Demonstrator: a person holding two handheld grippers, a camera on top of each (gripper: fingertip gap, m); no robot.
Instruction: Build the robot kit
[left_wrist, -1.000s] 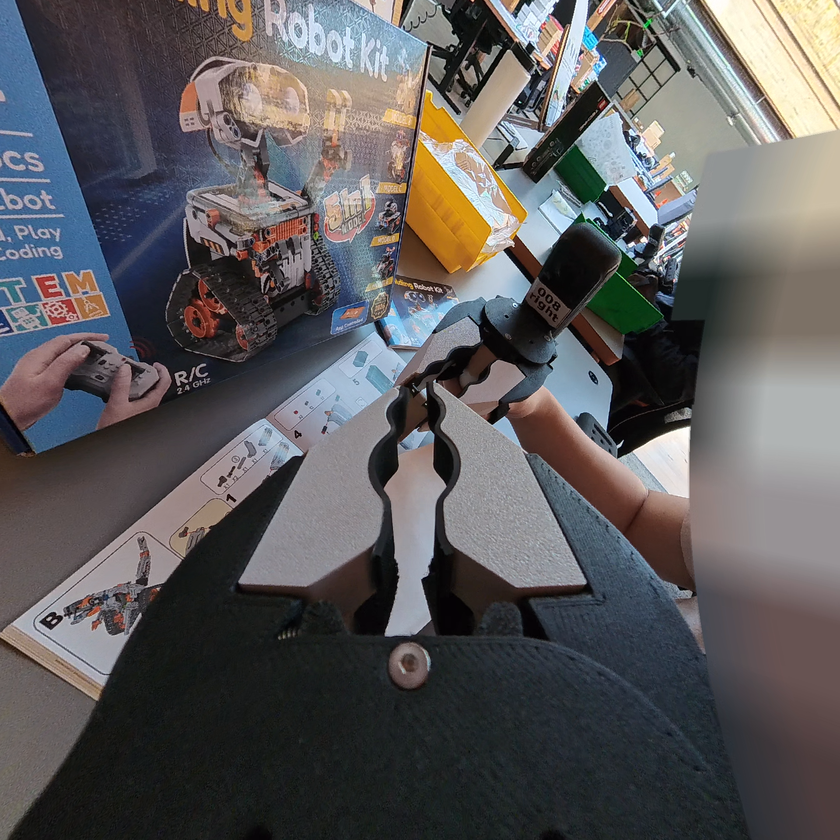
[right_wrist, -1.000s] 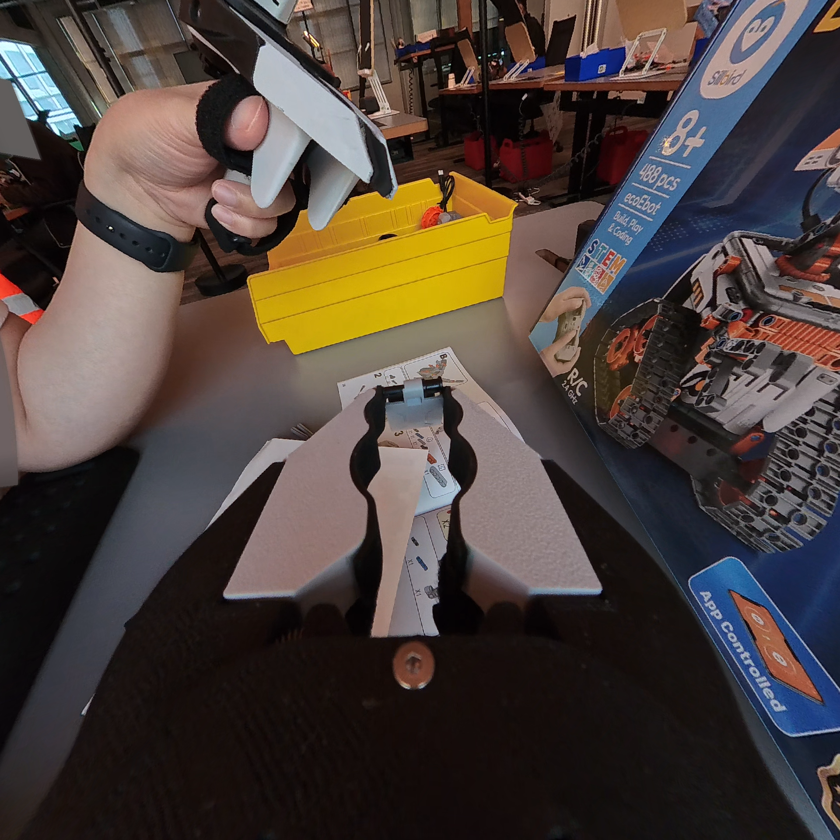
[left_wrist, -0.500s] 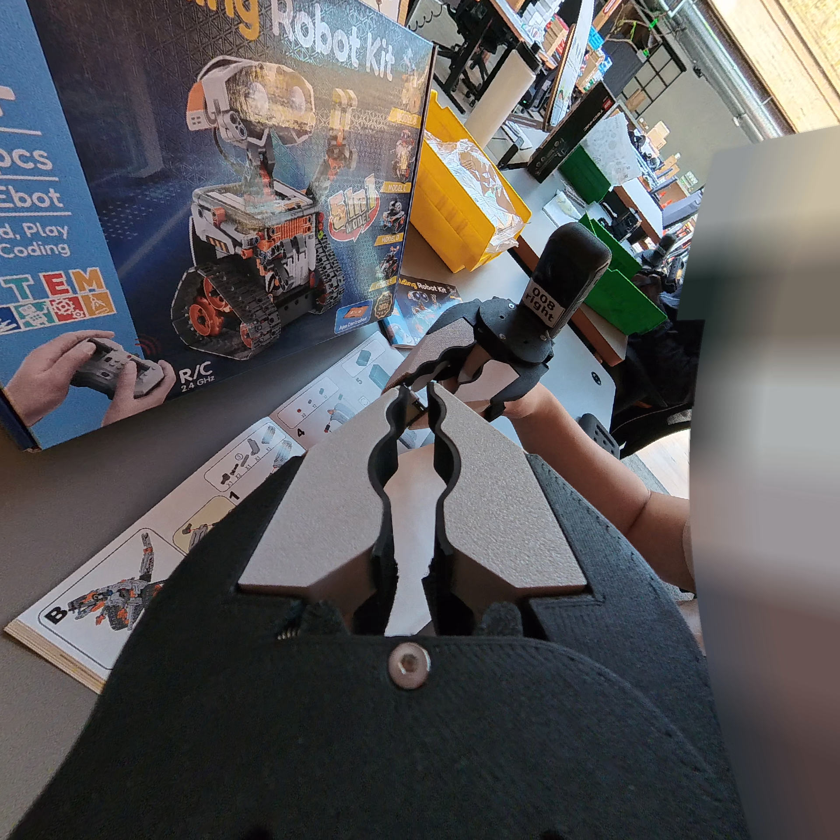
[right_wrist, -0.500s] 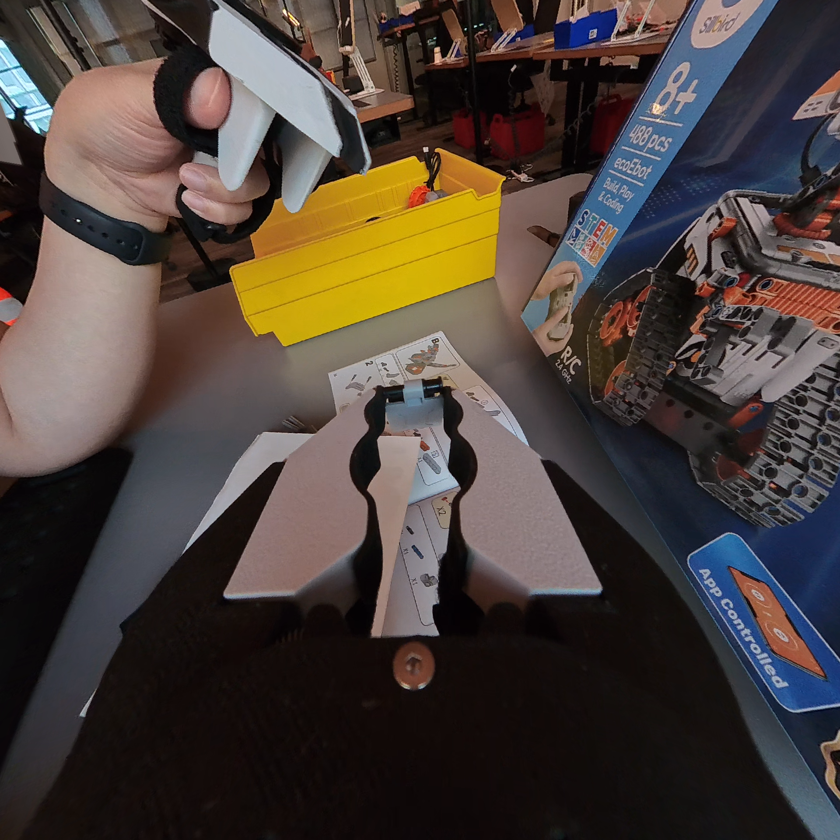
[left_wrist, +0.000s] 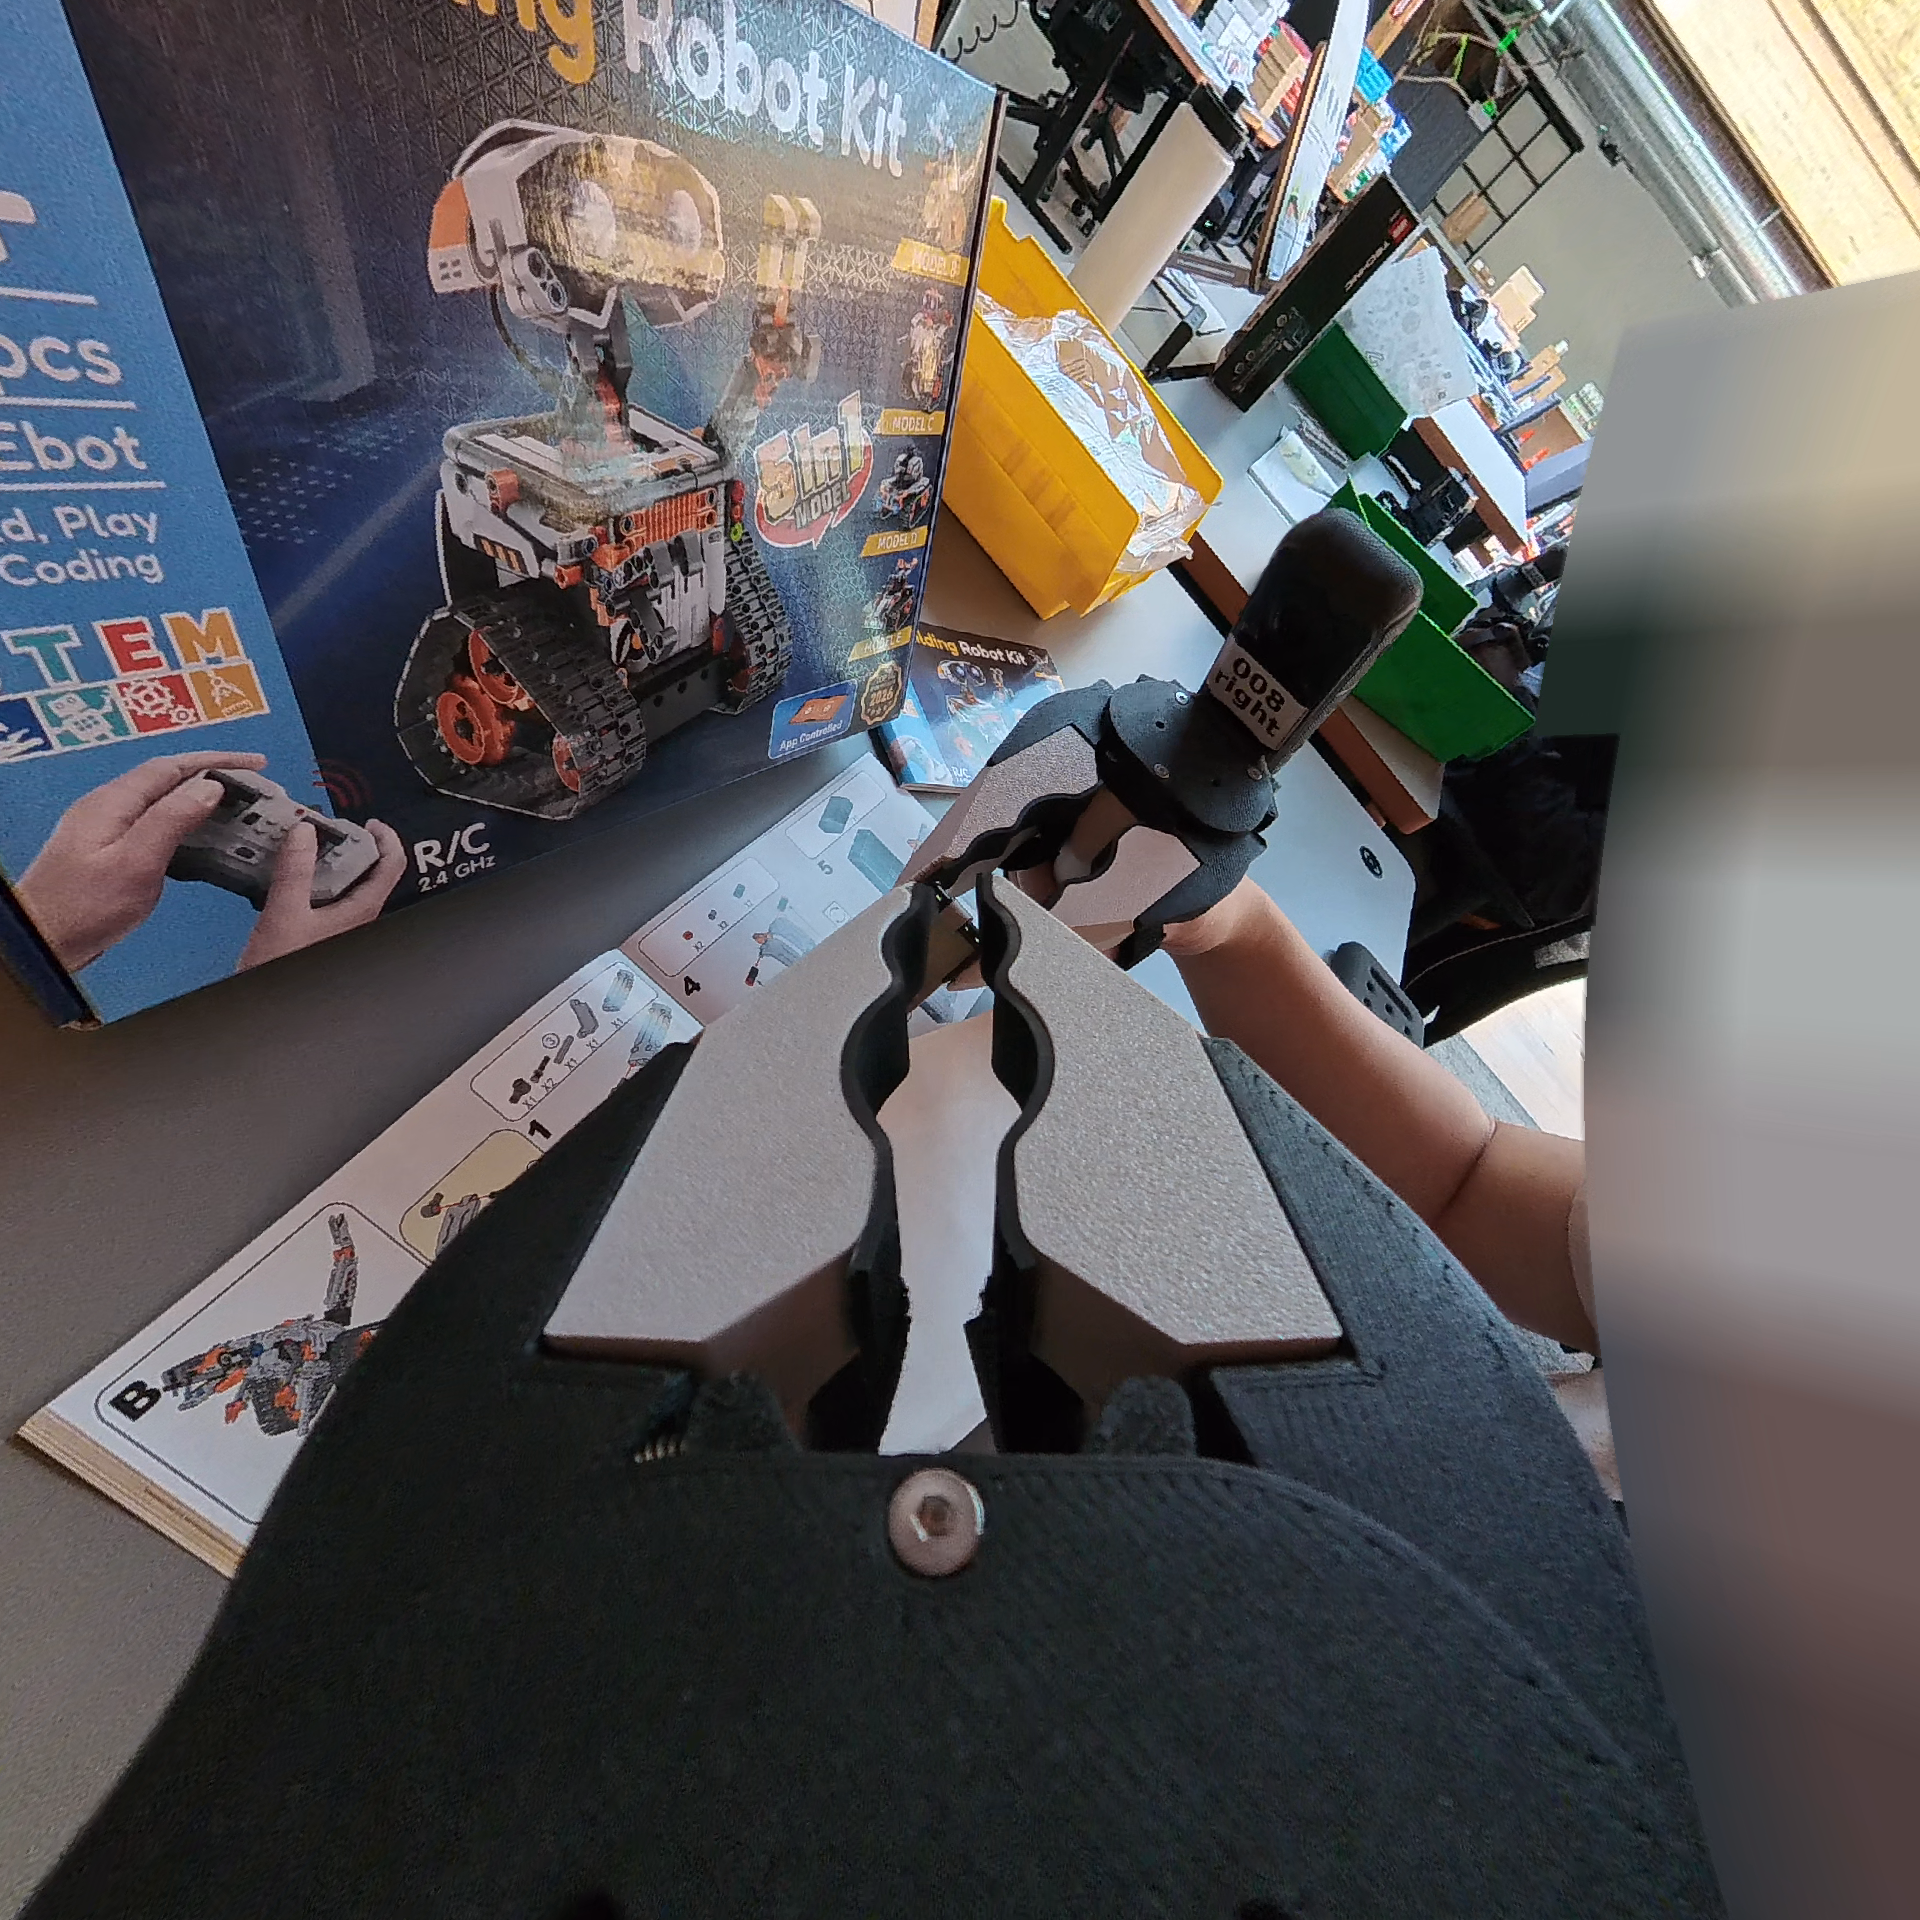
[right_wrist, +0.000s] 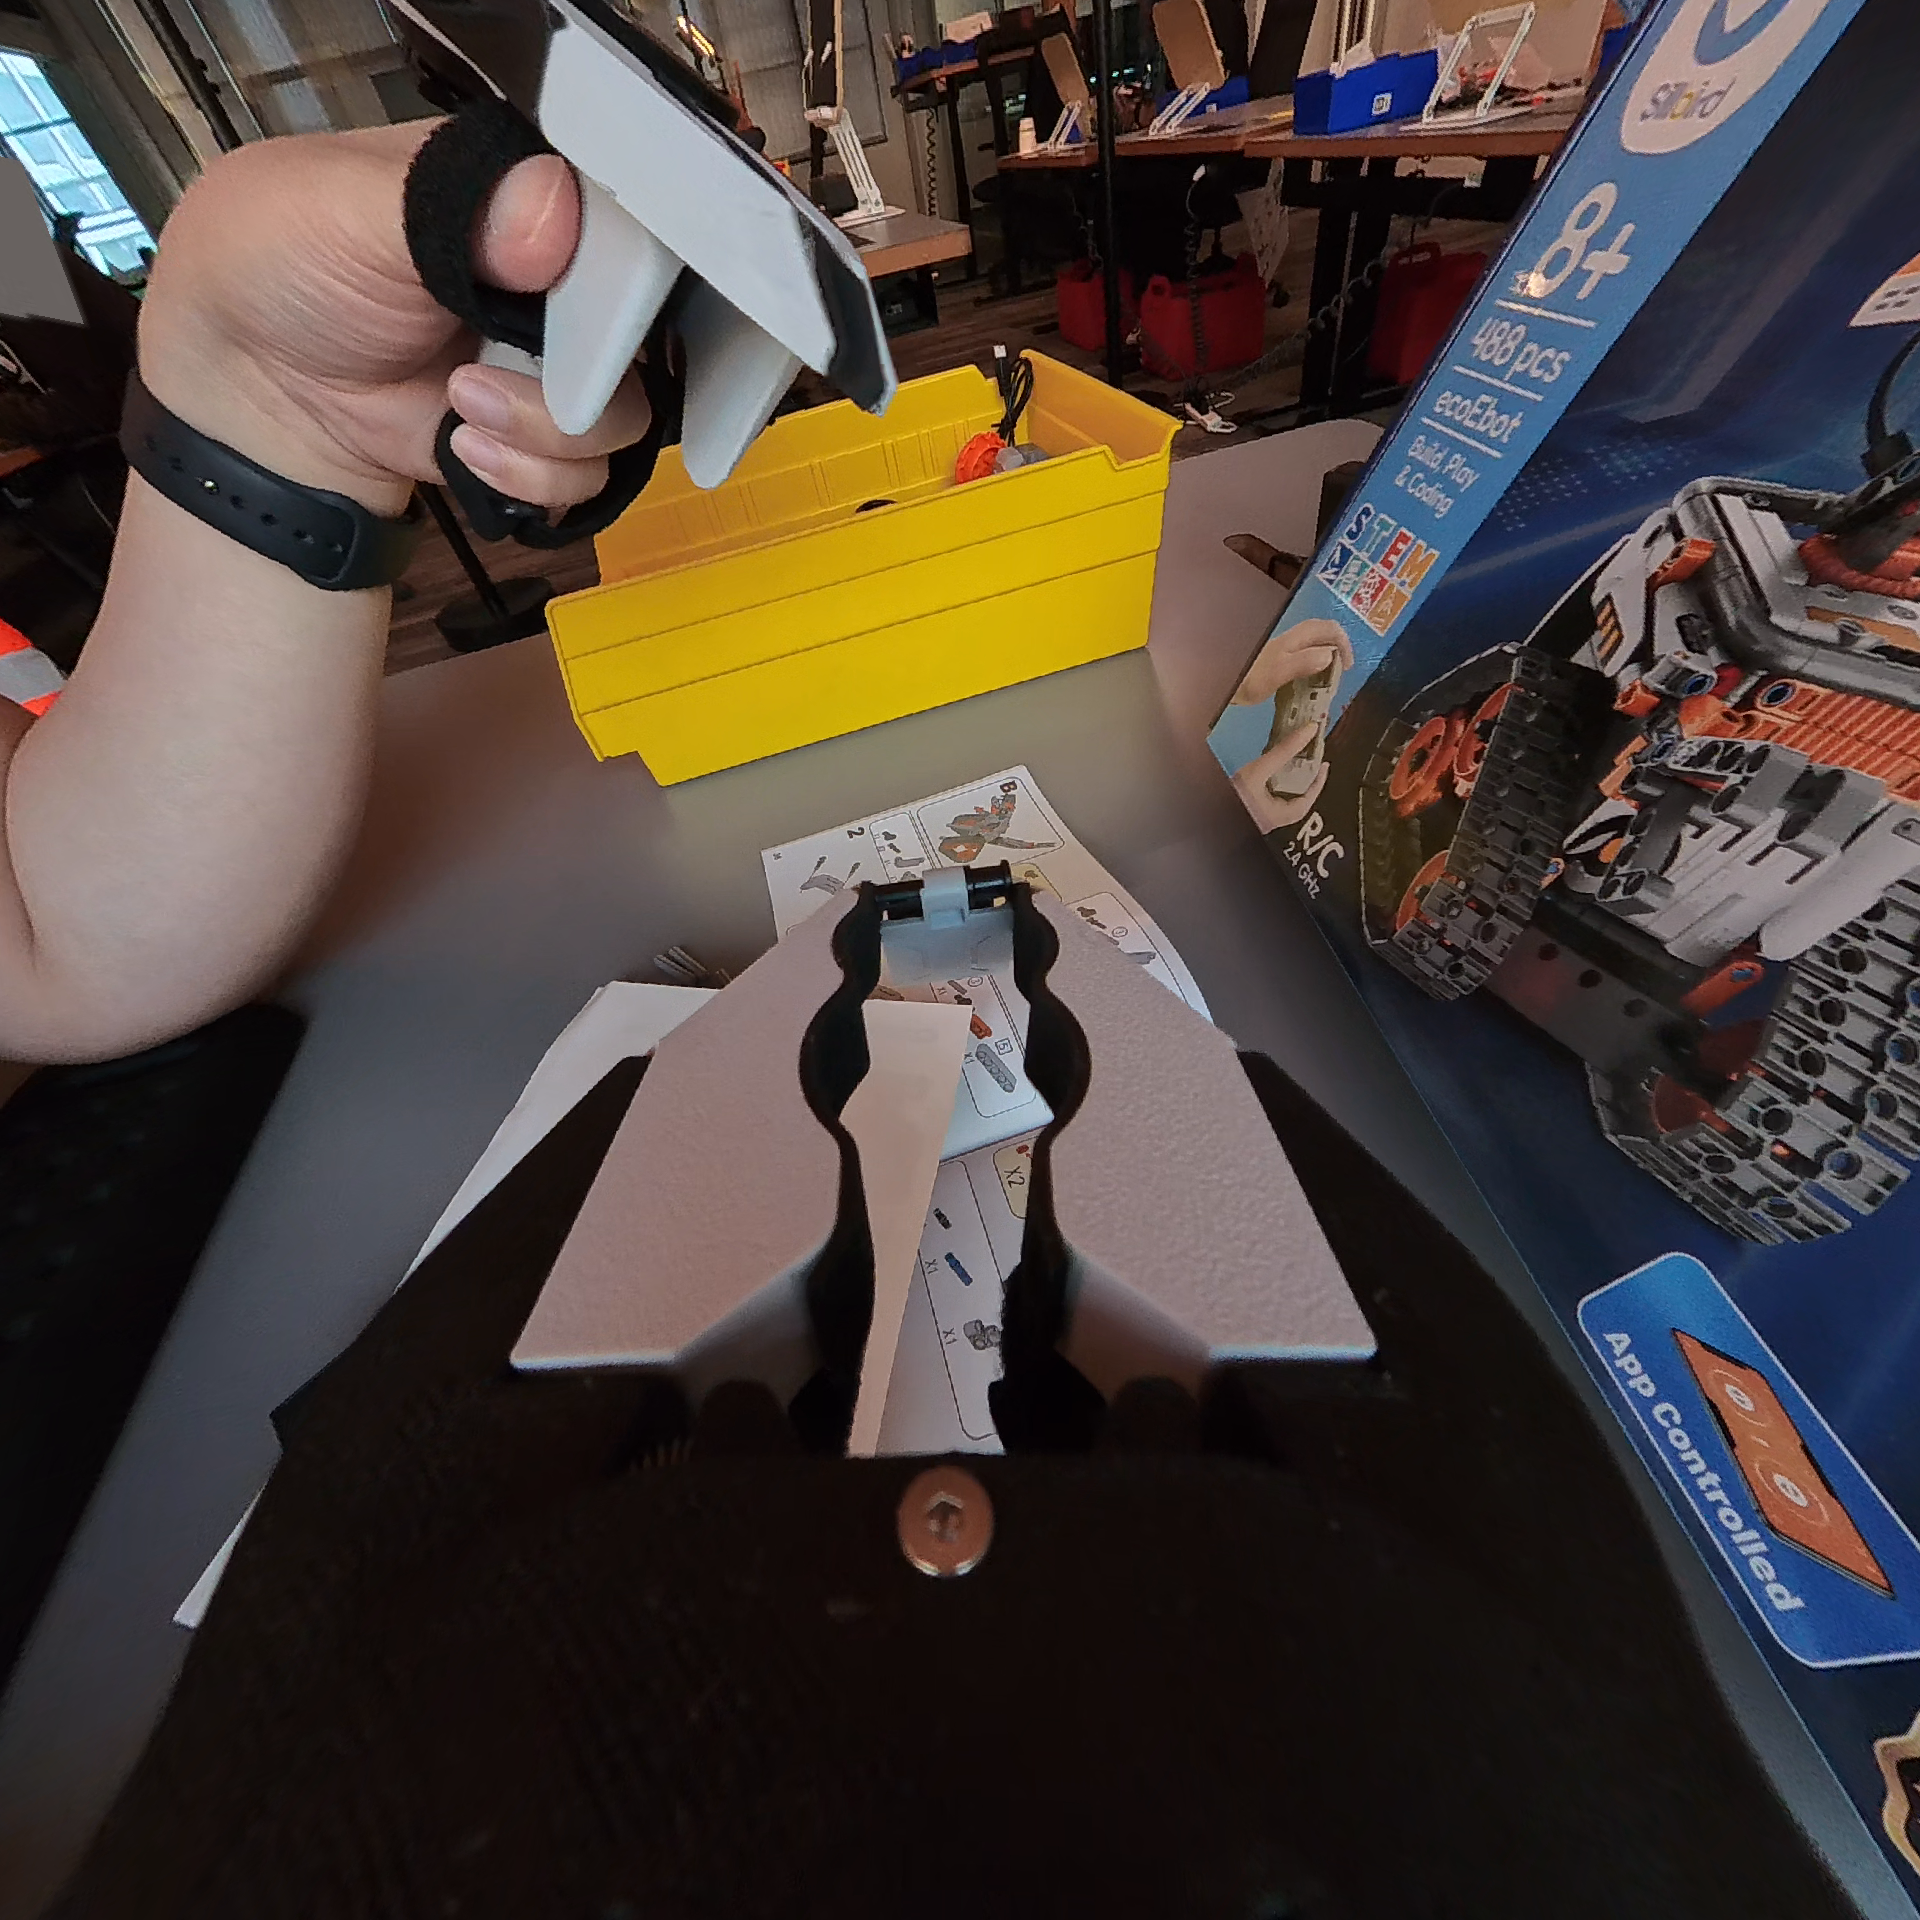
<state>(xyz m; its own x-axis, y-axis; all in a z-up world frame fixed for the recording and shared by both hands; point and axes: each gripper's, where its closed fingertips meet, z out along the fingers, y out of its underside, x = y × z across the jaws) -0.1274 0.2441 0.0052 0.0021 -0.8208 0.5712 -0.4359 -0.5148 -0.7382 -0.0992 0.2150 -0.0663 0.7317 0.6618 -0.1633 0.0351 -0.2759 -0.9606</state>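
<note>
My right gripper (right_wrist: 942, 899) is shut on a small grey building piece with black pins at its sides (right_wrist: 940, 920) and holds it above the open instruction booklet (right_wrist: 940, 831). In the left wrist view the right gripper (left_wrist: 940, 871) sits just beyond my left gripper's tips. My left gripper (left_wrist: 953, 891) has its jaws almost together, with nothing seen between them. In the right wrist view it (right_wrist: 649, 447) hangs high at the upper left in a person's hand. The booklet (left_wrist: 582, 1049) lies flat under both grippers.
A large blue robot-kit box (left_wrist: 520, 416) stands upright along the table; it shows at the right in the right wrist view (right_wrist: 1662, 727). A yellow bin (right_wrist: 862, 623) holding a few parts sits behind the booklet. A second yellow bin (left_wrist: 1039, 488), a small leaflet (left_wrist: 966, 675) and green bins (left_wrist: 1444, 665) lie farther off. A white sheet (right_wrist: 582, 1060) lies on the table. There is about 9 cm between the tips of the two grippers.
Very little. The left hand has drifted slightly left in the right wrist view, and both views have shifted a touch. The right gripper still holds the grey piece.
</note>
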